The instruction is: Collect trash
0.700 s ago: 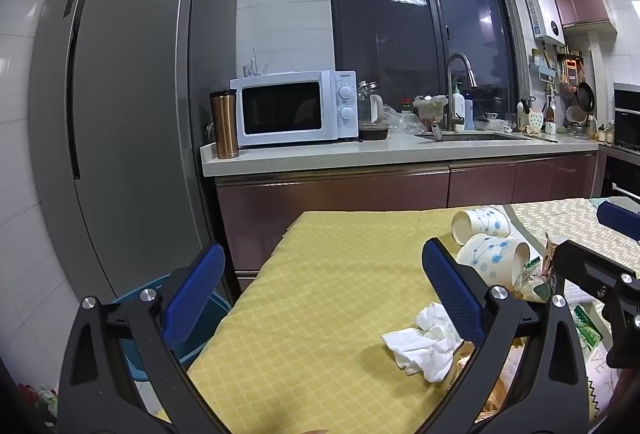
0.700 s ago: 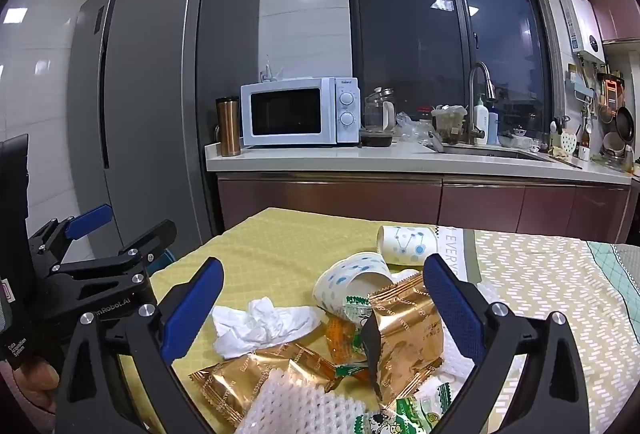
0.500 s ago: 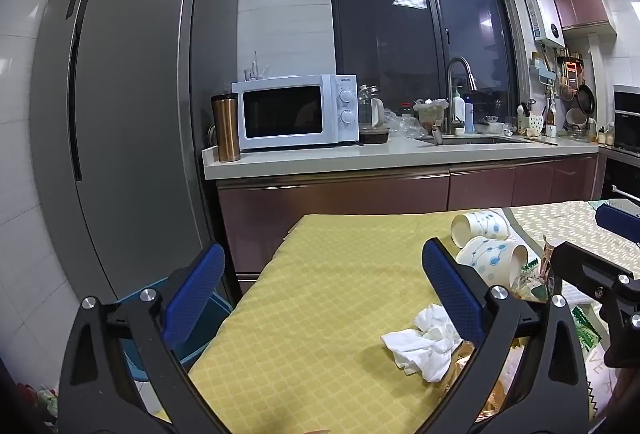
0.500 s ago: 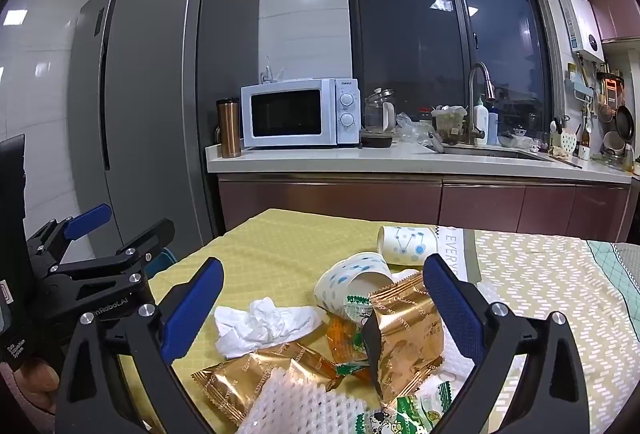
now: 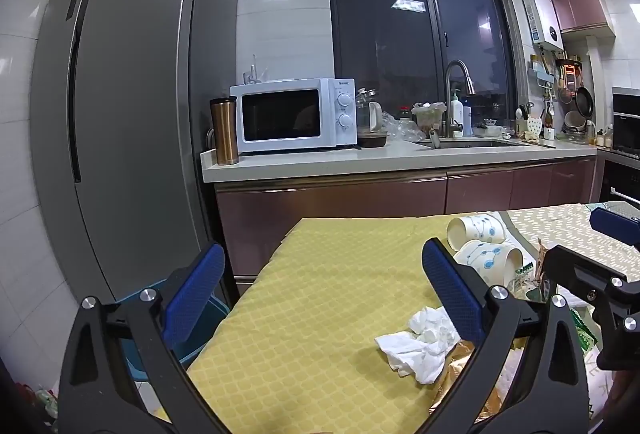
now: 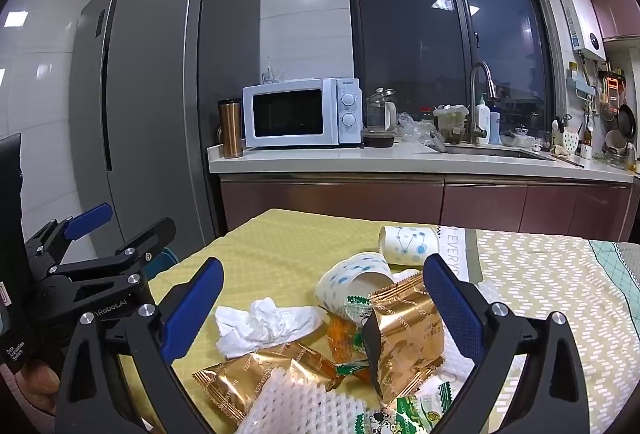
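Trash lies in a heap on the yellow tablecloth [image 6: 280,246]: a crumpled white tissue [image 6: 264,326], gold snack wrappers [image 6: 408,334], white foam netting [image 6: 296,406], a green-and-white packet [image 6: 416,410] and two tipped paper cups [image 6: 408,240]. My right gripper [image 6: 320,306] is open and empty, hovering over the heap. My left gripper [image 5: 324,294] is open and empty, above the cloth left of the tissue [image 5: 420,342] and cups [image 5: 476,230]. The left gripper also shows in the right wrist view [image 6: 120,230].
A blue bin [image 5: 200,330] stands on the floor by the table's left edge, below the grey fridge [image 5: 120,113]. Behind the table runs a counter [image 5: 400,157] with a microwave [image 5: 292,115], a copper tumbler [image 5: 224,129] and a sink.
Both grippers have stayed open and nearly still; the views have shifted only slightly. The trash has not moved.
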Available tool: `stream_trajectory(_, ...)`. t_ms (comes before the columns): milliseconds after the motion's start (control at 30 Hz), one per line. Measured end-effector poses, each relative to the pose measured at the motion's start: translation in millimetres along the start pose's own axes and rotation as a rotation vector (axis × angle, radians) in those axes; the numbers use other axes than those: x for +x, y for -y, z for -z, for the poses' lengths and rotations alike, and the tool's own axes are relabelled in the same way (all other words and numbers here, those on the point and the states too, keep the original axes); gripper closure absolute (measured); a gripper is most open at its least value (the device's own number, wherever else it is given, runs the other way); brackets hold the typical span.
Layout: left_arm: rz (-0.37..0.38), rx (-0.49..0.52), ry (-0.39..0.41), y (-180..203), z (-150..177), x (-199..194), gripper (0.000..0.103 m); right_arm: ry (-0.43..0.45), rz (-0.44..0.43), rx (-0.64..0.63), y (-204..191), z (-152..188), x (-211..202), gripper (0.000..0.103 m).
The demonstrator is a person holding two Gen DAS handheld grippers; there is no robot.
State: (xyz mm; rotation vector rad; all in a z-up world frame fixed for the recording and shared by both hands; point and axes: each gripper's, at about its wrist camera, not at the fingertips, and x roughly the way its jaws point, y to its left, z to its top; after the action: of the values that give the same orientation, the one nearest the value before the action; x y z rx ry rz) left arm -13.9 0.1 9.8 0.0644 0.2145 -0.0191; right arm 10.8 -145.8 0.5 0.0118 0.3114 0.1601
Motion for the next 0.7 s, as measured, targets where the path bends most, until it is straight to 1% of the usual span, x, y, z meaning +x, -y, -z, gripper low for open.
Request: stream_trajectory(700,0.000,0.003,0.000,1.4,2.0,3.1,0.006,-0.005,-0.006,0.012,3.6,0.9,1.8,0.006)
